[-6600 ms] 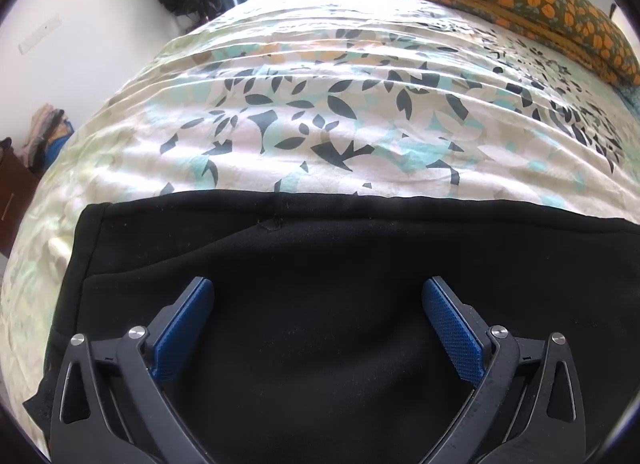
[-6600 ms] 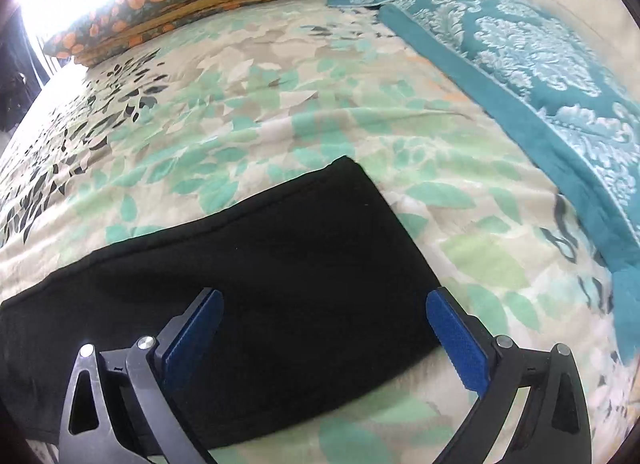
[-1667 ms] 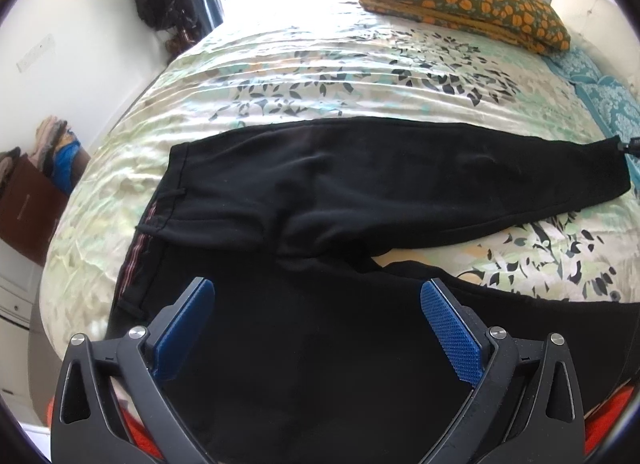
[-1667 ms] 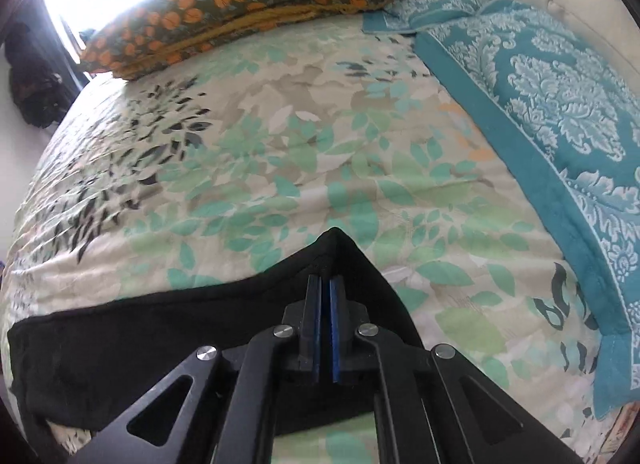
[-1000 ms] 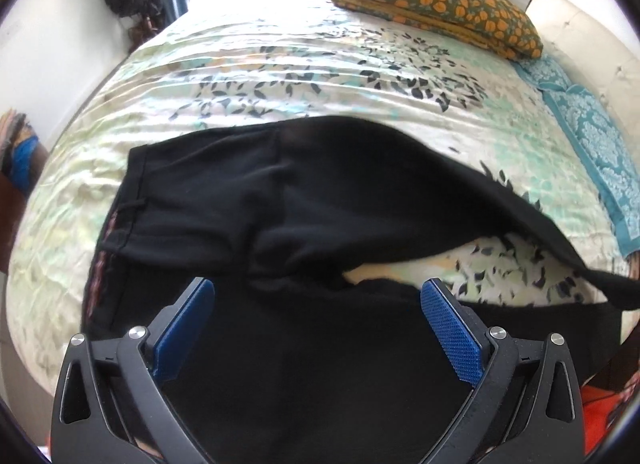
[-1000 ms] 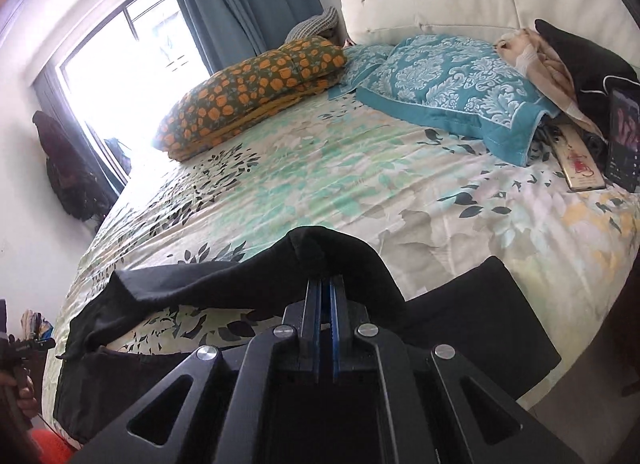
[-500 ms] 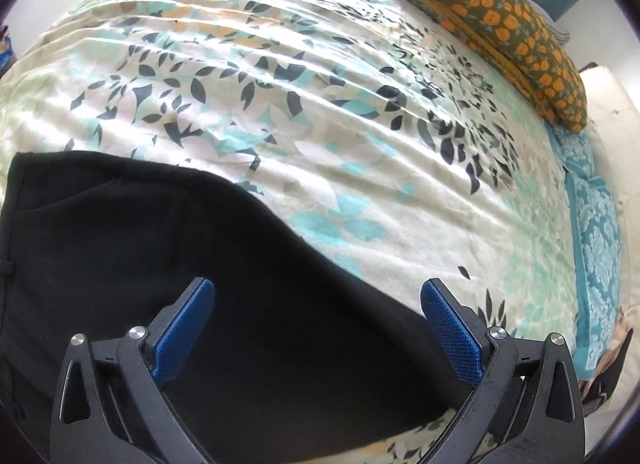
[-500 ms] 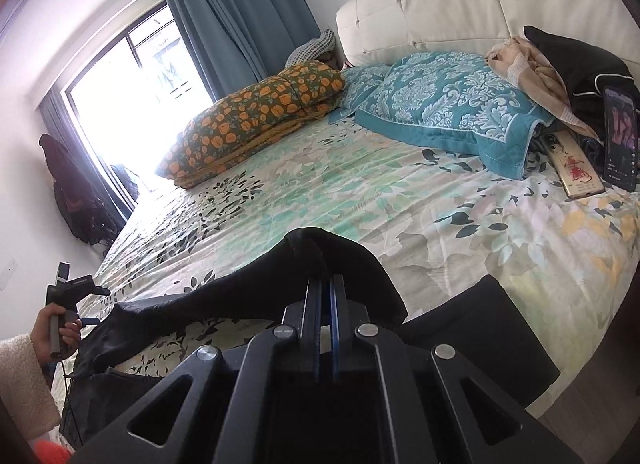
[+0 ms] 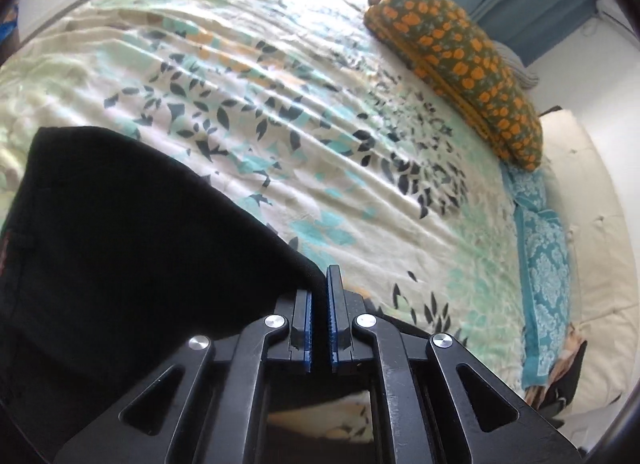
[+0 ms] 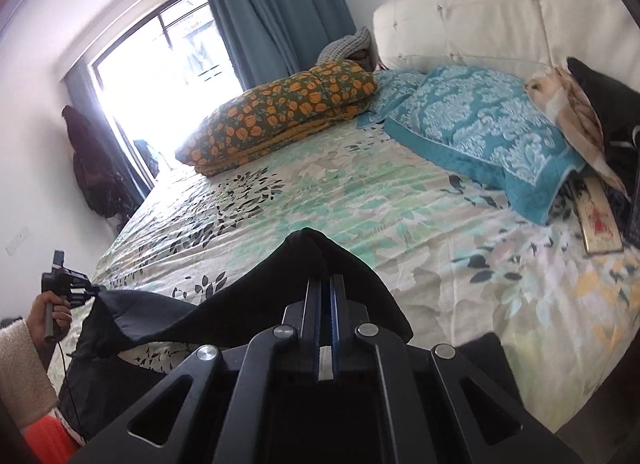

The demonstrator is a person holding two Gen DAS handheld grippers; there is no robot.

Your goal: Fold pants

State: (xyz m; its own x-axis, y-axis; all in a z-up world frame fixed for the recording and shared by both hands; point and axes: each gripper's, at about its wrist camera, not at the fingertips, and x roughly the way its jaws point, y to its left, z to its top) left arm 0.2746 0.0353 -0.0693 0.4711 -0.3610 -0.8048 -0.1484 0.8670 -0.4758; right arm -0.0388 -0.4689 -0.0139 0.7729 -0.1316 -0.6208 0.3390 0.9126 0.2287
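Early stage: both claws, left gripper [image 9: 319, 296] and right gripper [image 10: 325, 284], pinch the black pants [image 10: 248, 304] lifted at lower frame (no fold laid yet on bed [image 10: 360, 192]).

The black, soft-knit pants [image 10: 248, 312] lay across the near edge of the leaf-patterned bedsheet [image 10: 360, 192]. One leg was raised off the sheet, stretched in a sagging band between two pinched ends, while the other leg [image 10: 486, 360] lay flat beneath it.
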